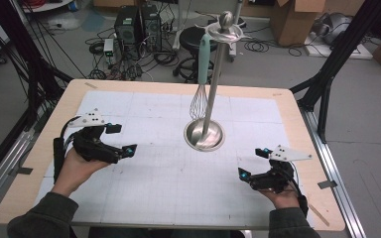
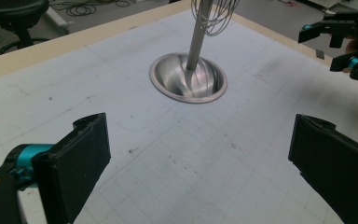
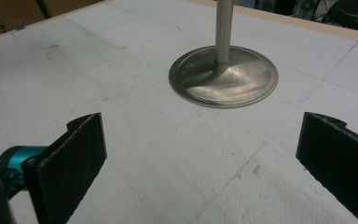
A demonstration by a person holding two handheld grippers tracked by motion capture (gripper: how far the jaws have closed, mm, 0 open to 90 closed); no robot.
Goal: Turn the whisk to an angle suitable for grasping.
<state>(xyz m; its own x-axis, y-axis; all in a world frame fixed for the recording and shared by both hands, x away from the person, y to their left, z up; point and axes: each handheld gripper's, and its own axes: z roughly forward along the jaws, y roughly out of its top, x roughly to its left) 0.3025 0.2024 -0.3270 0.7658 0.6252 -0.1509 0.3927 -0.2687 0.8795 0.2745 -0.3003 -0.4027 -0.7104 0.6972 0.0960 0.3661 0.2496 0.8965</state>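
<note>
Whisk (image 1: 200,84) hangs by its pale teal handle from the top ring of a steel stand (image 1: 206,135), with the wire head just above the round base, near the middle of the counter (image 1: 144,193). It is already on its hook and nothing lies loose around it.

Left tongs (image 1: 121,140) are released, jaws wide apart and nothing between them; they sit over the counter at the left, well apart from the stand. Right tongs (image 1: 253,162) are also released and empty, near the right front edge, pointing toward the base (image 3: 223,77).

I judge that the step in hand is the approach to the whisk, or a rest after hanging it; which one I cannot tell. To take it well, one pair of tongs should come level to the handle, not to the thin wires, and close on its middle part. Then lift straight up so the loop clears the hook. The other tongs may steady the pole (image 2: 196,37), because the tall stand could tip.
</note>
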